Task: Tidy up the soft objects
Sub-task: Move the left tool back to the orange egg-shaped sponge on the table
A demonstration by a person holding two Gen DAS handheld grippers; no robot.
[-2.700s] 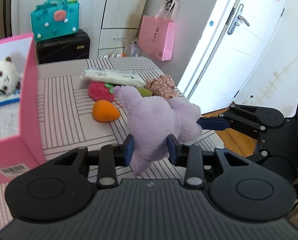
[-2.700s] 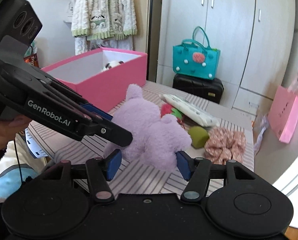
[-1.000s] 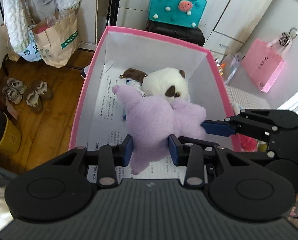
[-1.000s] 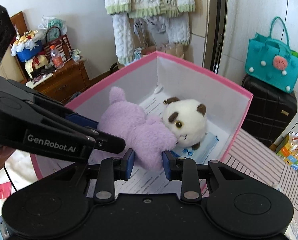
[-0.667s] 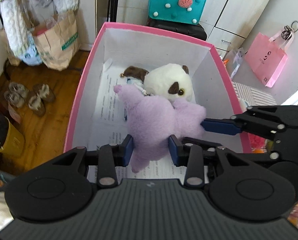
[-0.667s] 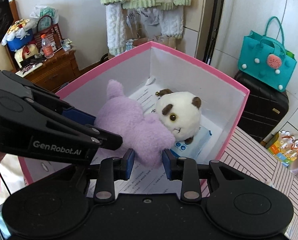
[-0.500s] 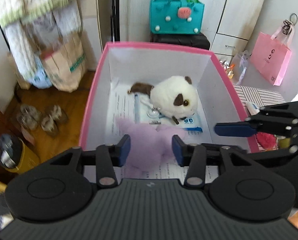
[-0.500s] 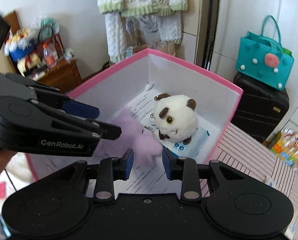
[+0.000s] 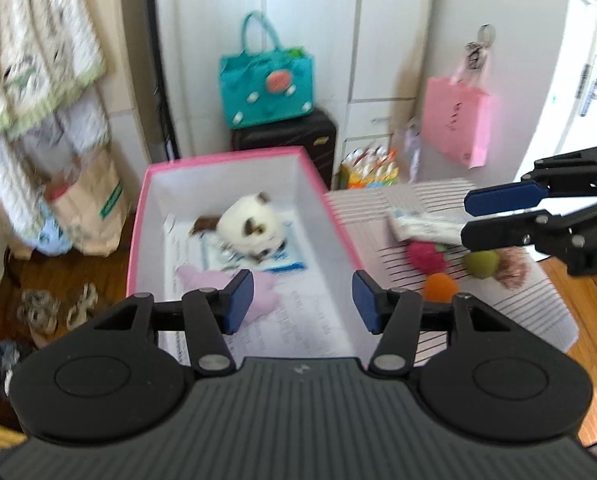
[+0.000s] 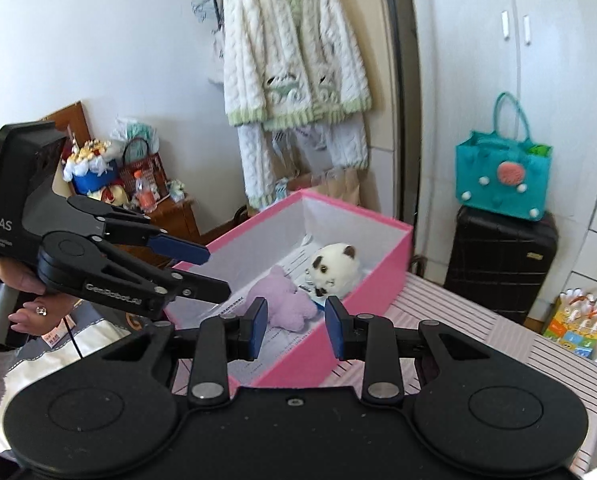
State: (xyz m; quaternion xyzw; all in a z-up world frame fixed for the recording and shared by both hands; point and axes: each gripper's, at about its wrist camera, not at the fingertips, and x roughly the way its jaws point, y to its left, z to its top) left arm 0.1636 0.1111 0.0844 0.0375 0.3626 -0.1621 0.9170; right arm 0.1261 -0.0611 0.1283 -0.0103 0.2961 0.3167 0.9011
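Lying in the pink box [image 10: 382, 280] now, instead of hanging between both grippers as it was a second ago, the purple plush [image 10: 282, 300] is resting on the printed paper lining beside the white panda plush [image 10: 336, 270], just touching it. That release is finishing one placement, so by my reading the step in hand is turning back toward the bench [image 9: 530, 312] for another soft item.

The left gripper [image 9: 302, 300] is widening its jaws at this moment with nothing between them; the purple plush [image 9: 226, 284] is showing only past its left pad, down in the box. The right gripper [image 10: 292, 326] is standing slightly spread and empty, its pads pressing on nothing.

Counting what is settled: two plush toys are sitting in the one box. Counting what is waiting on the striped bench: one red fuzzy fruit [image 9: 426, 256], one orange one [image 9: 440, 286], one green one [image 9: 482, 264], one pinkish floral scrunchie [image 9: 512, 268] and one white packet [image 9: 426, 226], five things in all, clustered close together near the bench's right part. The blur is leaving their finer detail unclear.
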